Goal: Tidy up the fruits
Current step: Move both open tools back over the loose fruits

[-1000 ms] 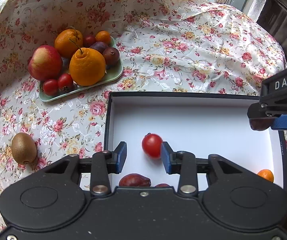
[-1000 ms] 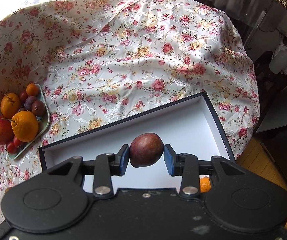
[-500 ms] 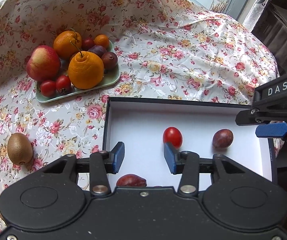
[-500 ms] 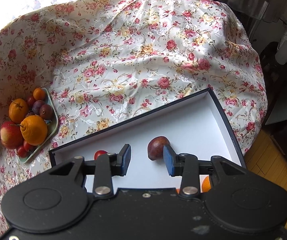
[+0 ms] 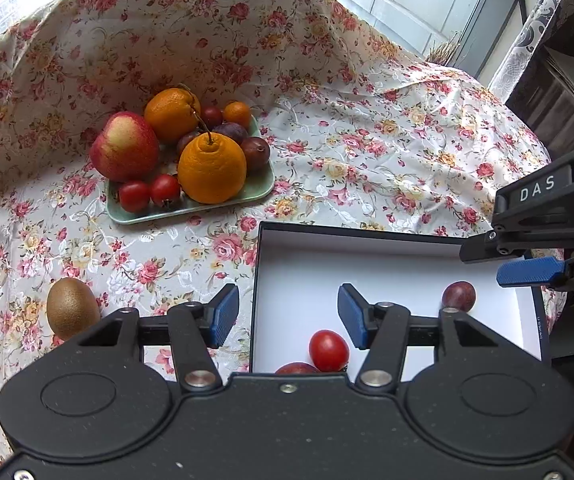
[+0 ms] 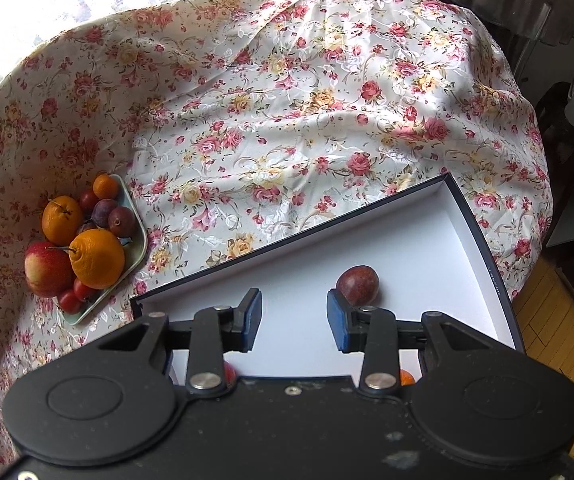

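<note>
**Left wrist view: two fruits freed into the box as both claws stood empty**

The left wrist view showed the left claw (image 5: 288, 317) with its jaws opening and nothing between them, poised over the near left corner of the white box (image 5: 387, 240). The cherry tomato (image 5: 329, 350) it had held a second earlier lay on the box floor just below and between the blue pads, beside a dark red fruit (image 5: 297, 368) half hidden by the claw body. The plum (image 5: 459, 295) carried in by the right claw (image 6: 294, 318) a second earlier also rested on the box floor, toward the right wall. In the right wrist view that claw stood with a modest gap between its pads, unchanged from half a second before, gripping nothing; the plum sat just beyond its right finger, apart from it. A small orange fruit (image 6: 407, 377) peeped out at the near edge of the box.

Left of the box and farther back, the green tray (image 5: 255, 196) on the floral worktop (image 5: 367, 140) still carried an apple (image 5: 125, 146), two oranges, plums and two tomatoes. A kiwi (image 5: 71, 308) lay alone on the cloth, left of the box. Both deliveries looked complete, leaving either claw free to fetch another fruit; most of the sorting appeared still ahead.
</note>
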Motion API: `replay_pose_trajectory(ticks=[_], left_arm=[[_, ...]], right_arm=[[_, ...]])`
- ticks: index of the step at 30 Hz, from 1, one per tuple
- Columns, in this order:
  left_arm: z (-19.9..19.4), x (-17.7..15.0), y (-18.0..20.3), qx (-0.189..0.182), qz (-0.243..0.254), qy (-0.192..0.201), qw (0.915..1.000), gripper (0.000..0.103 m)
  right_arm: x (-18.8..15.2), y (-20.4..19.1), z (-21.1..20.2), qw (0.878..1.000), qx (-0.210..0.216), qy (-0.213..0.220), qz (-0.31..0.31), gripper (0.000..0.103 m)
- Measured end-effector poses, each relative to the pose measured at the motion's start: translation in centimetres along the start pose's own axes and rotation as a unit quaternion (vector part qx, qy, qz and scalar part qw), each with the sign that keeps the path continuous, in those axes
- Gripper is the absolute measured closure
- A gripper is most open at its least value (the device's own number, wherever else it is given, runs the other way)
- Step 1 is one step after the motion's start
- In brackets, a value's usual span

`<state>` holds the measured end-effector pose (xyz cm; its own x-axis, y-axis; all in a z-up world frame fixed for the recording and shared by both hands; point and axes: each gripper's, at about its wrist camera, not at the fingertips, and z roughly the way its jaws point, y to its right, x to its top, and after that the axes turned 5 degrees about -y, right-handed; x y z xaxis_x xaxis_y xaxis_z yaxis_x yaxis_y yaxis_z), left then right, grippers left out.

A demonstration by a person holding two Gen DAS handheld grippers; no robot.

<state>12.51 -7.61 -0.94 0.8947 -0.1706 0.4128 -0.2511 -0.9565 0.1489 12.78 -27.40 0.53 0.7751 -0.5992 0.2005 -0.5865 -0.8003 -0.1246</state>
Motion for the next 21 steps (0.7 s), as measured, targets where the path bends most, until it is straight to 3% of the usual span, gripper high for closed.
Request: replay_pose_trajectory(ticks=[15,21], left_arm=[[-2.1,-0.1,-6.8,0.011,-0.061,-0.002,0.9981,0.043],[-3.4,-0.3,-10.1,0.046,-0.071,0.006,0.9964,0.043]], right_arm=[[-1.8,-5.0,0.1,0.999,0.030,-0.012,-0.037,0.064],[-3.2,-8.4,-0.1,0.996,0.051,-0.012,-0.078,0.064]])
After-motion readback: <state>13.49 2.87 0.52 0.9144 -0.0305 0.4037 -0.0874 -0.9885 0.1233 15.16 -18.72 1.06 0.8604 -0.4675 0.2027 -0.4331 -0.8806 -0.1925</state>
